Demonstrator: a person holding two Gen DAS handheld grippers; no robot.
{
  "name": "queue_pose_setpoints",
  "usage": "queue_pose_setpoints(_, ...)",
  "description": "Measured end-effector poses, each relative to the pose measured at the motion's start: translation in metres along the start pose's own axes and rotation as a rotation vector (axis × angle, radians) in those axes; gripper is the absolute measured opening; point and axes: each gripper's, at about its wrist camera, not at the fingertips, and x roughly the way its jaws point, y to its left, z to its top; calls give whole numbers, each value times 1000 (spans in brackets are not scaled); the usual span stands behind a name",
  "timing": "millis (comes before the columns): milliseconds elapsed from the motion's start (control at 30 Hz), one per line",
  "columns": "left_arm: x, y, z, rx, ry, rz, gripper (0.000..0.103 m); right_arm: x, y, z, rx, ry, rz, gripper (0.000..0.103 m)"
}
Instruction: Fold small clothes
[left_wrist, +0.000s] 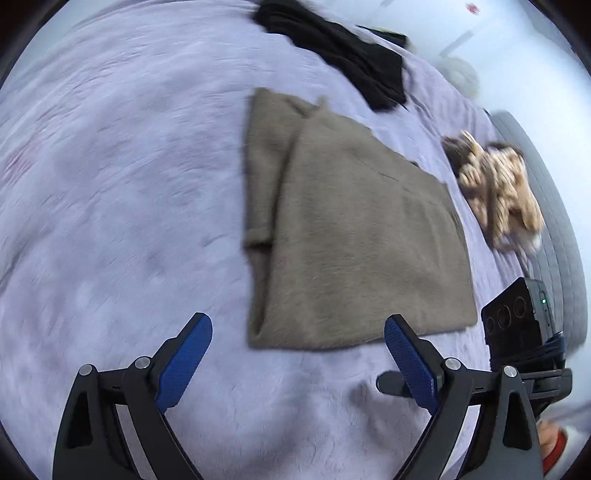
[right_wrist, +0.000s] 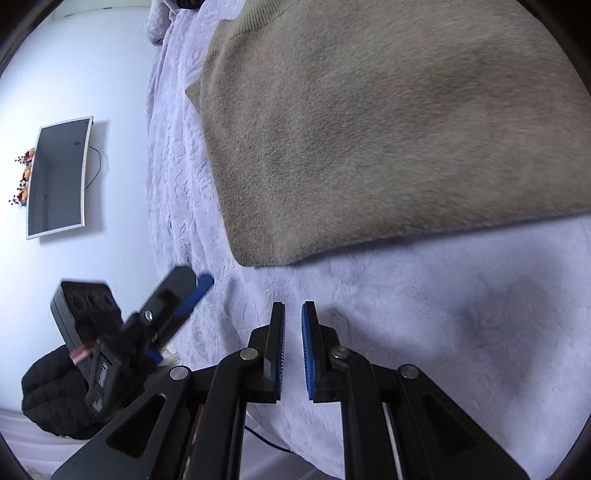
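Note:
A taupe fuzzy garment (left_wrist: 351, 229) lies folded flat on the lavender bedspread (left_wrist: 110, 184); it also fills the top of the right wrist view (right_wrist: 388, 129). My left gripper (left_wrist: 297, 338) is open and empty, hovering just short of the garment's near edge. My right gripper (right_wrist: 293, 314) has its jaws nearly together with a narrow gap and nothing between them, over bare bedspread (right_wrist: 443, 332) below the garment's edge. The left gripper (right_wrist: 177, 306) shows at the left of the right wrist view.
A black garment (left_wrist: 340, 51) lies at the far end of the bed. A brown-and-cream patterned garment (left_wrist: 498, 184) lies at the right edge. A wall-mounted screen (right_wrist: 59, 177) and a black padded item (right_wrist: 51, 395) sit beyond the bed's side.

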Motion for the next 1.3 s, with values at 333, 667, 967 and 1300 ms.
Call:
queue_pose_setpoints(333, 32, 16, 12, -7, 132, -68, 7, -53, -60, -7, 48, -37, 20, 12)
queue_pose_setpoints(667, 21, 32, -10, 44, 128, 4, 7, -57, -72, -5, 66, -39, 11, 12)
queue_pose_setpoints(967, 8, 29, -13, 13, 72, 61, 7, -57, -70, -5, 73, -41, -6, 12)
queue_pose_setpoints(1300, 2, 33, -16, -62, 83, 179, 36, -58, -74, -5, 75, -41, -11, 12)
